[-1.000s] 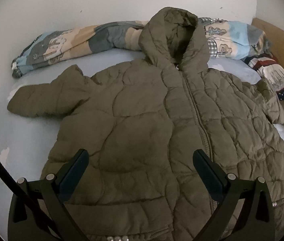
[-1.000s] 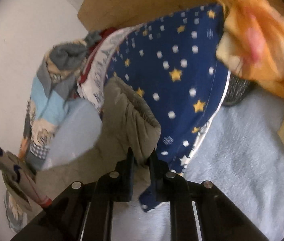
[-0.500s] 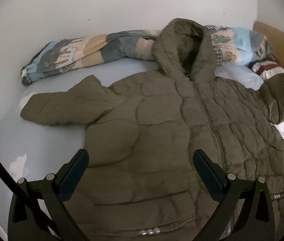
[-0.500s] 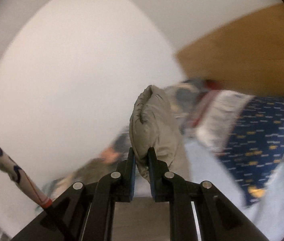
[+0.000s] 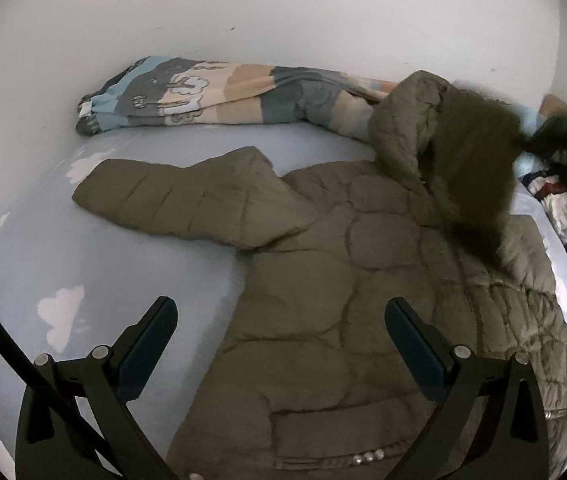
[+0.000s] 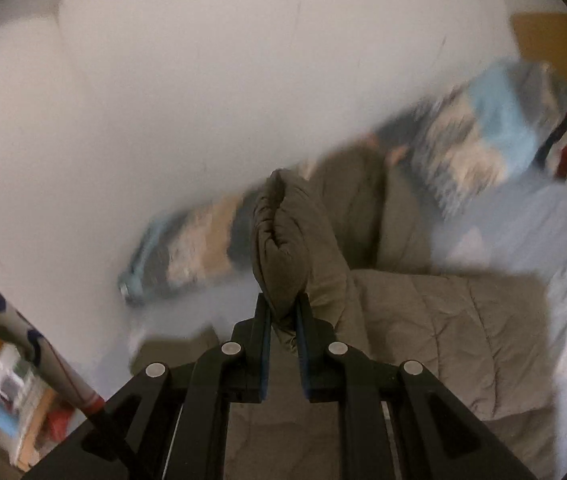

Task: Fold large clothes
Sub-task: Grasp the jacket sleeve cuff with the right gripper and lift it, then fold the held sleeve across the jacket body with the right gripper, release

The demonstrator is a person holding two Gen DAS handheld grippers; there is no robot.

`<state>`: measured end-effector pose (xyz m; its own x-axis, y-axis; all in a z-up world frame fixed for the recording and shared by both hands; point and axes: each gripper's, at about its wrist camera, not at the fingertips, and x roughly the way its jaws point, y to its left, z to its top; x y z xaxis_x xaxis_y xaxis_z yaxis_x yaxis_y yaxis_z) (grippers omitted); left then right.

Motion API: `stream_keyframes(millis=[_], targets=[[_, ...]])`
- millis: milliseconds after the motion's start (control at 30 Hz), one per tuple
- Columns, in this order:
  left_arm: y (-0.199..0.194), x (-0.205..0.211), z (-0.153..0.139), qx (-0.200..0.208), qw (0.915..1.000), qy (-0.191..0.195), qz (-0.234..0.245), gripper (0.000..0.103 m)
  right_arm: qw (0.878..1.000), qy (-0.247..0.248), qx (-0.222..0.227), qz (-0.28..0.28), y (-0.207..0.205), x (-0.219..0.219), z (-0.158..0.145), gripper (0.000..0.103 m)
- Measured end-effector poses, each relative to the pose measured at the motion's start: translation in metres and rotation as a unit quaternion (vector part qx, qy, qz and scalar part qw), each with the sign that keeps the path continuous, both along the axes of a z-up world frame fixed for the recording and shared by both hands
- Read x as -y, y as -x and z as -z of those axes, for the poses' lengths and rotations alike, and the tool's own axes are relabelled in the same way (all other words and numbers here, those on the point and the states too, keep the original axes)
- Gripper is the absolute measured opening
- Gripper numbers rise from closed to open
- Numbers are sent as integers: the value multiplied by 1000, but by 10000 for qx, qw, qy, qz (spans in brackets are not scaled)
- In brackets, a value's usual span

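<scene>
Here, at 8 o'clock in the left wrist view, the left gripper [image 5: 281, 340] hangs with its two fingers [image 5: 145, 342] spread wide and nothing between them, above the edge where the jacket [image 5: 323, 320] meets the sheet [image 5: 103, 264]. The jacket, olive and quilted, lies front up on the pale blue sheet, filling the frame from 6 to 3 o'clock; a row of small pearl-like studs [image 5: 363, 458] shows near its hem at 6 o'clock. One sleeve [image 5: 187, 200] stretches flat toward 9 o'clock, resting on the sheet. The hood [image 5: 407, 128] lies at 1 o'clock, propped against a rolled patterned blanket [image 5: 211, 100] that runs along the white wall [image 5: 283, 12] from 10 to 1 o'clock. At 3 o'clock a dark, blurred mass crosses over the hood side of the jacket; what it is cannot be told.

In the right wrist view, heavily blurred, the right gripper [image 6: 283, 312] sits at centre, just below the middle, its fingers [image 6: 262, 320] clamped tight on the cuff of the other sleeve [image 6: 283, 240], which stands up lifted from between them toward 12 o'clock. Behind it, from 3 to 5 o'clock, the jacket body [image 6: 443, 320] lies on the sheet [image 6: 523, 220]. The blanket [image 6: 483, 128] streaks from 9 to 2 o'clock against the wall [image 6: 203, 80].
</scene>
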<state>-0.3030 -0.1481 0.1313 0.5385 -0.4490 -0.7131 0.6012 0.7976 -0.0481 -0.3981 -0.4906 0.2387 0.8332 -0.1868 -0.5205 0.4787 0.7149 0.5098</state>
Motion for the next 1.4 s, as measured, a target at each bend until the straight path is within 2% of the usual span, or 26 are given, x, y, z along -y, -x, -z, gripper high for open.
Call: stream_keyframes(millis=[100,200,333,433,533,567,600,633,667,733,833,867,900,967,1067,1200,1233,1300,1367,1400], targets=[[-6,-2,3,-177,9998,10,-38,103,9980,-235,-544,-227,-44,-18,55,13],[-11,-3,1,-243,9996,69,-84,103,9942,-485,-859,-436,-71,-35,103,13],[-15,1,1,-269,9995,84,-110,103,9893,-545,-1182,-662,-94,-53,136,13],[-16,5,4,-302,9995,50,-123,103,9823,-510,-1593,-846,-112,-64,157,17],[-20,9,6,-337,9993,37,-135,103,9774,-643,-1682,-1108,-114,-63,161,26],[-21,12,7,-353,9993,29,-140,103,9768,-745,-1550,-1276,-109,-61,156,41],[-23,13,7,-372,9992,23,-145,103,9763,-839,-1419,-1400,-105,-59,153,61],[-25,15,9,-414,9990,22,-160,103,9760,-922,-1223,-1548,-96,-57,145,68],[-27,17,10,-505,9986,46,-172,103,9769,-887,-1102,-1605,-87,-56,135,73],[-30,19,14,-637,9978,83,-175,103,9794,-747,-865,-1663,-64,-46,115,73],[-29,25,18,-692,9975,37,-155,103,9897,-422,-879,-1051,-26,-11,98,73],[-28,26,19,-680,9976,13,-148,103,9919,-245,-1006,-733,-14,3,96,73],[-27,28,20,-667,9977,-5,-123,103,9896,106,-1417,-242,-1,23,98,73],[-26,33,21,-627,9980,-51,-79,103,9738,523,-2162,465,18,51,109,73],[-25,39,23,-603,9981,-138,-29,103,9516,452,-2847,1065,42,84,137,73],[-24,43,27,-625,9978,-217,9,103,9435,150,-3178,927,40,92,187,76],[-24,41,27,-615,9979,-219,10,103,9421,188,-3220,915,37,90,192,76],[-24,39,25,-588,9981,-194,-20,103,9359,202,-3382,967,40,89,188,76],[-26,35,23,-594,9981,-148,-68,103,9284,331,-3462,1306,37,85,172,75],[-27,34,23,-615,9980,-130,-94,103,9324,547,-3296,1379,34,74,155,75]])
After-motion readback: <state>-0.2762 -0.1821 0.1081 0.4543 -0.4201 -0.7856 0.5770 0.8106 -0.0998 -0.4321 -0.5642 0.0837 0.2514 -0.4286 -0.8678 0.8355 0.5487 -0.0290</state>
